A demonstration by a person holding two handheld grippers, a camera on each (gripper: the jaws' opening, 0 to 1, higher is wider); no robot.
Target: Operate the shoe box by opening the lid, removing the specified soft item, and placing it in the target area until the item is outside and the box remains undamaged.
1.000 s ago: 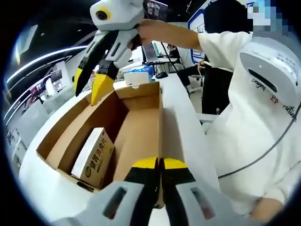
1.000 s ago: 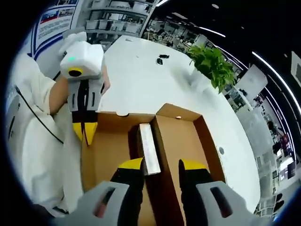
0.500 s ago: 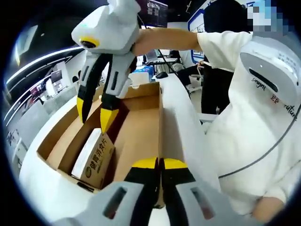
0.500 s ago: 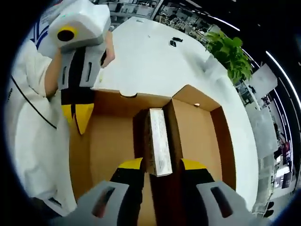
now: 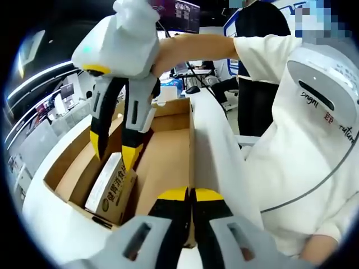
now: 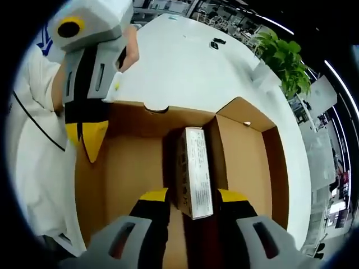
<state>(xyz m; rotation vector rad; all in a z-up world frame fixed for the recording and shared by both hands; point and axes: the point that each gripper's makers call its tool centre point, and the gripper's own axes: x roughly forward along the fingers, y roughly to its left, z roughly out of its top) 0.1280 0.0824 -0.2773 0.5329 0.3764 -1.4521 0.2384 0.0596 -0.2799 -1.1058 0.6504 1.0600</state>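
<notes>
An open brown shoe box (image 5: 70,171) (image 6: 249,162) lies on the white table, its lid (image 5: 168,151) (image 6: 129,174) folded flat beside it. Inside, against the fold, stands a white and tan packet (image 5: 112,190) (image 6: 193,162) with printed text. My left gripper (image 5: 190,196) (image 6: 87,143) is shut on the lid's outer edge. My right gripper (image 5: 114,158) (image 6: 193,197) is open and reaches down into the box. Its yellow fingertips stand on either side of the packet's near end, without closing on it.
The white table (image 6: 179,67) stretches beyond the box, with small dark items (image 6: 216,42) and a green plant (image 6: 283,59) at its far side. A person in a white shirt (image 5: 303,140) stands close against the table edge, beside the lid.
My right gripper has come down from above the box's far end into the box and now straddles the packet. My left gripper has stayed on the lid's edge.
</notes>
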